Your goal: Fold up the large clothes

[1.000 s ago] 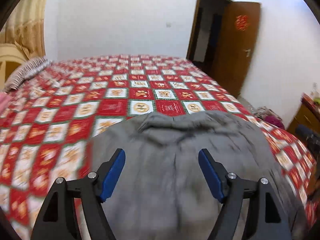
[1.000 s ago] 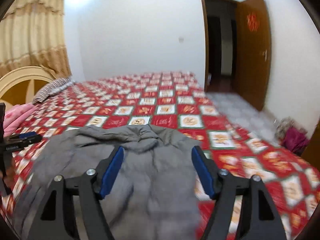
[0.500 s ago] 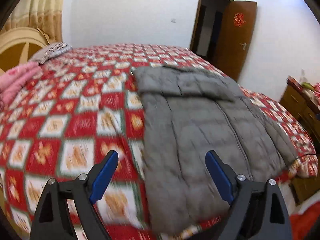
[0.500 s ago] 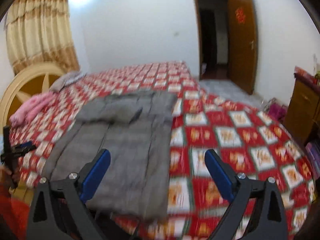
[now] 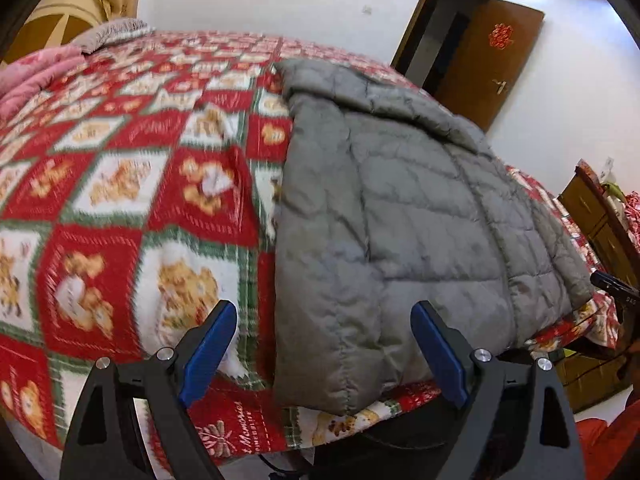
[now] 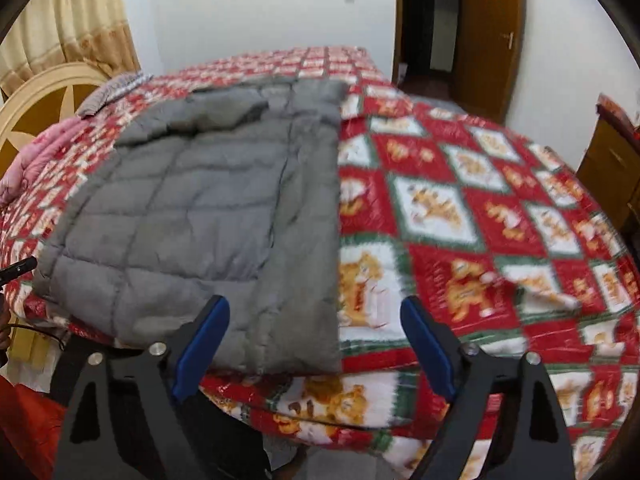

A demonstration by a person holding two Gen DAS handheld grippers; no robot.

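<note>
A grey quilted padded jacket [image 5: 404, 200] lies flat on the bed, its hem at the near edge and its hood end far away; it also shows in the right wrist view [image 6: 224, 208]. My left gripper [image 5: 324, 344] is open and empty, just in front of the jacket's near left hem corner. My right gripper [image 6: 316, 340] is open and empty, just in front of the near right hem corner. The jacket's sides look folded in, leaving a long rectangle.
The bed carries a red, white and green patterned blanket [image 5: 120, 184] [image 6: 480, 216]. Pink bedding [image 5: 36, 76] and a pillow lie by the headboard [image 6: 44, 108]. A brown door [image 5: 488, 60] and wooden cabinets [image 5: 596, 216] stand to the right.
Both grippers have pulled back from over the jacket to the bed's near edge and dropped low. The jacket now lies flat and released. Both jaws stay open.
</note>
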